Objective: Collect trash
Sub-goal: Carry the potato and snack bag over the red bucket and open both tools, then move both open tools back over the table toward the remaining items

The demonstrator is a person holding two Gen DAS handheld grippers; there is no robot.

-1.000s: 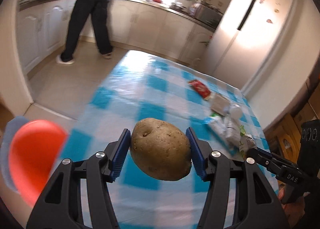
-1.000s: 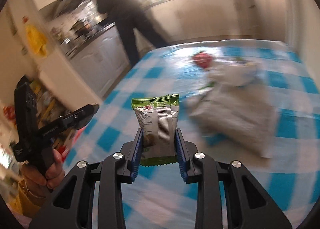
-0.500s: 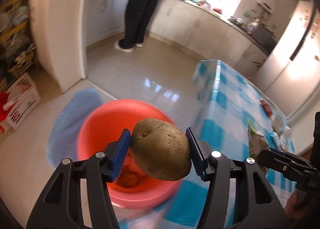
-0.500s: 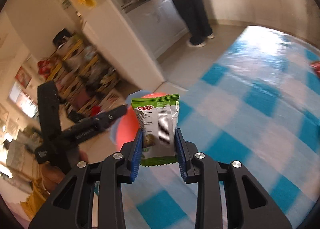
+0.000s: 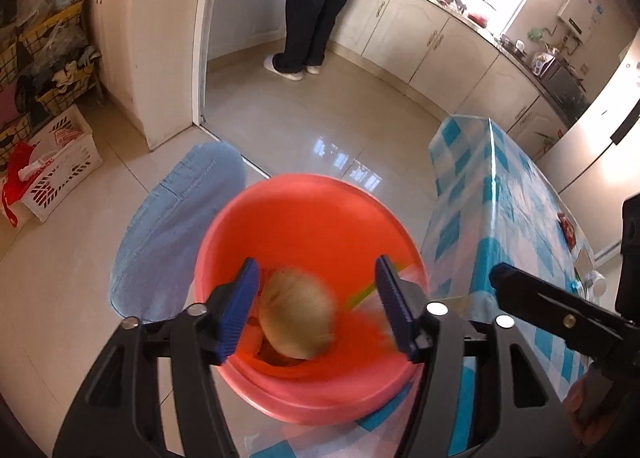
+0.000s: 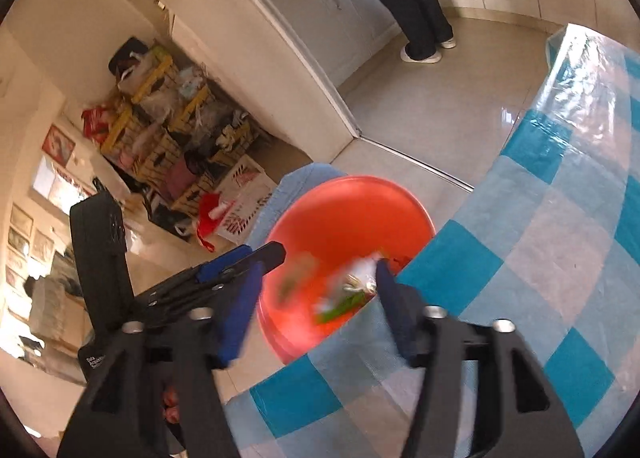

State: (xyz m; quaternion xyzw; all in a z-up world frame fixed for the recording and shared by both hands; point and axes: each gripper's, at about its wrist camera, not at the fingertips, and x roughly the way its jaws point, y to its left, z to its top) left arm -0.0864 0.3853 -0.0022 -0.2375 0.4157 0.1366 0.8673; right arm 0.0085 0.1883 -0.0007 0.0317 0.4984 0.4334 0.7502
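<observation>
Now dumping: left gripper (image 5: 316, 310) and right gripper (image 6: 316, 310) jaws spread, potato (image 5: 296, 322) and snack packet (image 6: 348, 294) blurred over red basin (image 5: 320, 217). Next, probably back to table (image 6: 560, 238) for more litter.

Glossy plastic red tub (image 5: 308, 217), shiny floor tiles (image 5: 320, 125), slick checked sheet on counter (image 6: 560, 217), my jaws' ribbed blue pads (image 5: 236, 310).

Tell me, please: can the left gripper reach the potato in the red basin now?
Probably yes. The left gripper hangs directly above the red basin, jaws open, and nothing lies between it and the blurred potato.
</observation>
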